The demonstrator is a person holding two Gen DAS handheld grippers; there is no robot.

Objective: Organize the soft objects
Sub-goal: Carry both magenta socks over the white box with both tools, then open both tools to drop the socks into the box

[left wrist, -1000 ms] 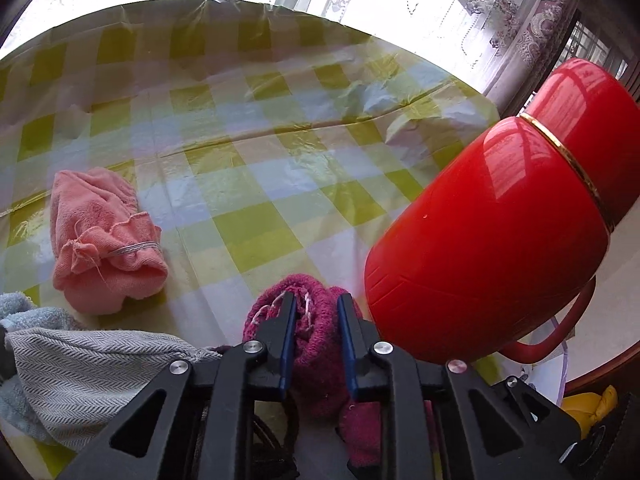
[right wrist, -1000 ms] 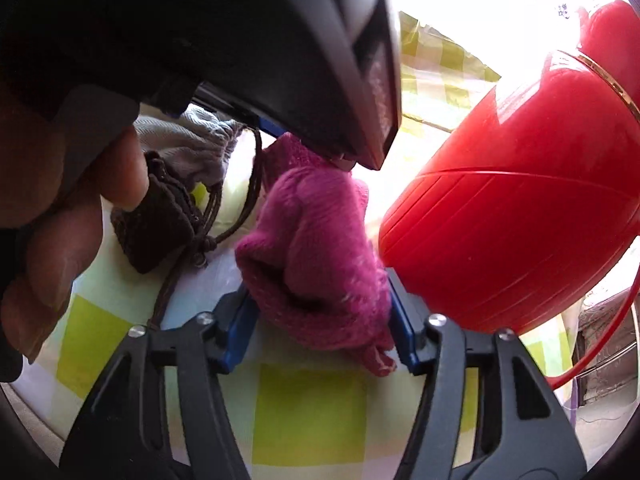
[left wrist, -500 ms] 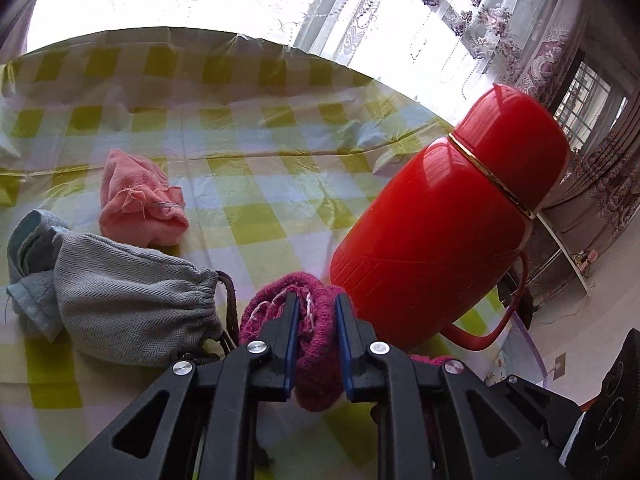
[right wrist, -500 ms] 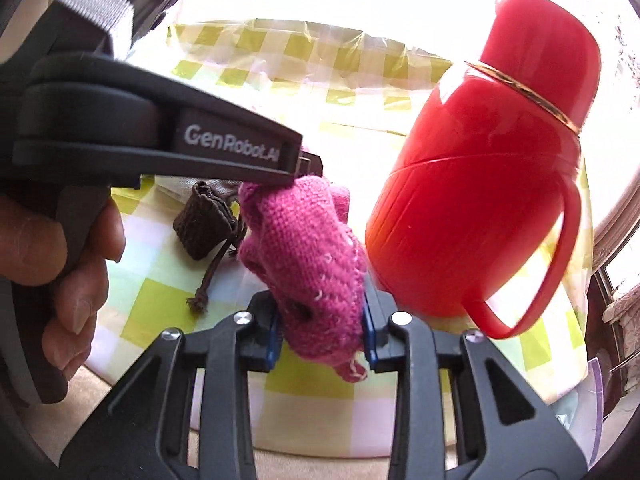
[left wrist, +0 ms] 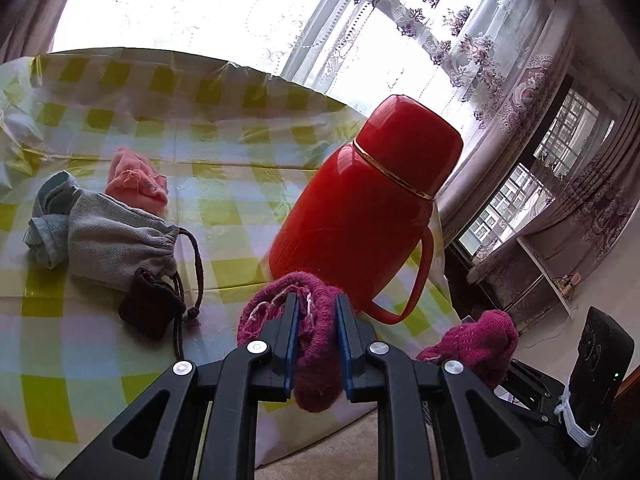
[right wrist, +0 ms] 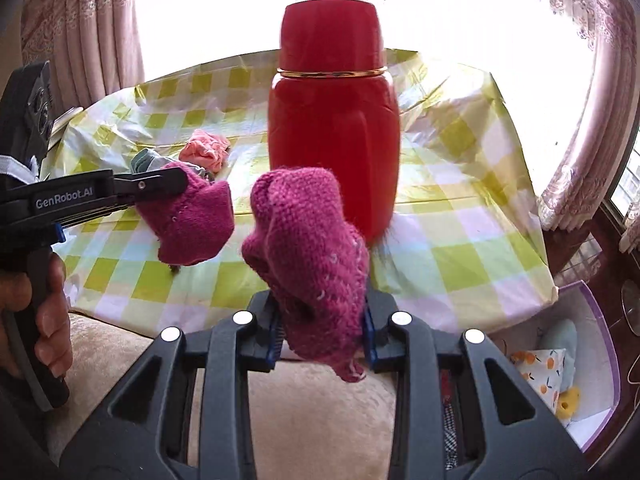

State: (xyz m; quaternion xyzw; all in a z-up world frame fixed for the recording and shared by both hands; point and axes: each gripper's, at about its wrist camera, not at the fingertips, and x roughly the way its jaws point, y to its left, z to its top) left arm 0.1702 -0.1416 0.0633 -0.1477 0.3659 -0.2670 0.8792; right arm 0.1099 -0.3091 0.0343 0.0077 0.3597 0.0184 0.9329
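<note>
Each magenta knitted piece [right wrist: 308, 248] is pinched in a hand-held gripper, clear of the bench [left wrist: 120, 352]: the right hand-held gripper [right wrist: 320, 340] has just closed on this one, the left hand-held gripper [left wrist: 316, 336] clamps its twin [left wrist: 316, 368]. A pink cloth [left wrist: 136, 184], grey drawstring pouch [left wrist: 116, 240] and blue cloth [left wrist: 44, 220] remain unsorted. A bin [right wrist: 592, 360], possibly the destination, sits lower right. Both hand-held grippers tilt downward.

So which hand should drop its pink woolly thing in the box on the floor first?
Probably right: the right tool grips a magenta knit piece, and the clear bin sits low on that side; the left tool is farther.
</note>
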